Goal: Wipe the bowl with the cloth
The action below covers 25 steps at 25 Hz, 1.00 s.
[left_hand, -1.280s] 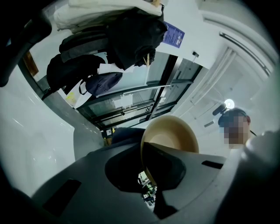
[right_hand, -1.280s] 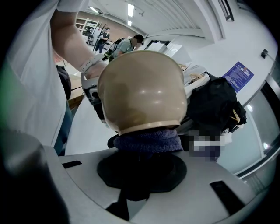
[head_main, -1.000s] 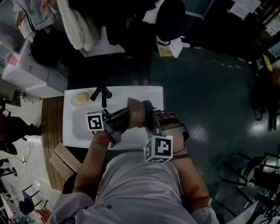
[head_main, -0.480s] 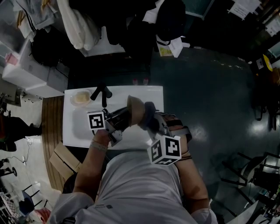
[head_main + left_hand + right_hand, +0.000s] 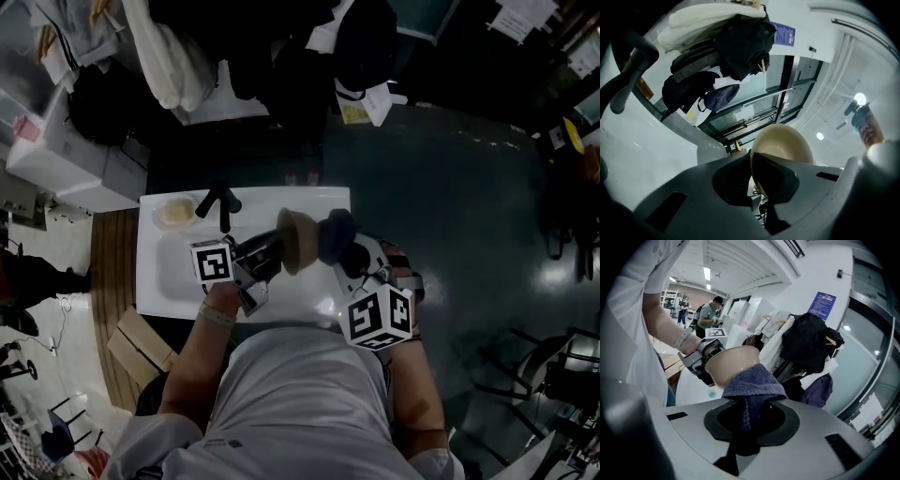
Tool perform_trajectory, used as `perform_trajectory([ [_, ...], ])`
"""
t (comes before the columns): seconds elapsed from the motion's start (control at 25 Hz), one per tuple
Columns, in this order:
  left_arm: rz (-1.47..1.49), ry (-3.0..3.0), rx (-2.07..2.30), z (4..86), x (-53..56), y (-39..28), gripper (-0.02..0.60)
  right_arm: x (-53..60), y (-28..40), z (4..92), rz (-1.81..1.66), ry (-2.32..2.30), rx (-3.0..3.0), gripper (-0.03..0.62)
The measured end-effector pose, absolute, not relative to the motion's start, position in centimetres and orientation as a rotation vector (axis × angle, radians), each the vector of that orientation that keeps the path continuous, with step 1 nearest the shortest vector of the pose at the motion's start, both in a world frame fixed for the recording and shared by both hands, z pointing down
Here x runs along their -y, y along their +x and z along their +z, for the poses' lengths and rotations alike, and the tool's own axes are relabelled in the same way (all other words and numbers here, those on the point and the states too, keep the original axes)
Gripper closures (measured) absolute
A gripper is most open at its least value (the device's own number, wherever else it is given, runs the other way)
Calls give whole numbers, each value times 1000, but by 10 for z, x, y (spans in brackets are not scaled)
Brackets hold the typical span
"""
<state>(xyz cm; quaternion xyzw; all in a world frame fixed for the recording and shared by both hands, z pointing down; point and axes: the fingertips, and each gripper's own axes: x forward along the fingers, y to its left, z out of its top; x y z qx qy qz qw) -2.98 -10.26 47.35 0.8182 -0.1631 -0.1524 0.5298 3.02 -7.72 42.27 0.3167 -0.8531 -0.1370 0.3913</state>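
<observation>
Left tongs (image 5: 270, 251): pinching the rim of the bowl (image 5: 298, 240). In the left gripper view the tongs (image 5: 759, 165) close on the lower edge of the bowl (image 5: 787, 140), one jaw over the cream inside and the other behind the wall.
Right tongs (image 5: 352, 257): pressed together on the cloth (image 5: 336, 234). In the right gripper view the cloth (image 5: 754, 381) rises out of the tongs (image 5: 747, 414) as a bunched, folded pad.
Bowl: beige, tipped on its side and held in the air above the bench (image 5: 305, 199), between the two tongs. In the right gripper view its outer wall (image 5: 729, 364) faces the camera.
Cloth: dark blue towelling, touching the bowl's outer wall on the side away from the left tongs.
Bench: white, with a black tap (image 5: 221, 202) at its far edge and a small dish (image 5: 174, 210) with something pale in it just beside the tap, at the bench's left corner.
Marker cubes: the left one (image 5: 212, 261) sits near the bench's left half; the right one (image 5: 379, 316) is off the bench's near right corner, close to the person's light shirt (image 5: 300, 403).
Hands: the left forearm (image 5: 202, 352) reaches up to the left tongs; the right hand is mostly hidden by its cube.
</observation>
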Motion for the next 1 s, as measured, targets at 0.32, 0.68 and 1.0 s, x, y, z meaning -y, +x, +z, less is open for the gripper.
perform_trajectory([
  [0.32, -290, 2139, 588, 459, 109, -31, 563, 88, 61, 386, -291, 1130, 2323, 514],
  [0.68, -186, 2415, 837, 426, 115, -29, 563, 84, 94, 372, -94, 1387, 2503, 514],
  [1.0, -134, 2576, 913, 405, 112, -20, 563, 77, 117, 374, 48, 1485, 2636, 514],
])
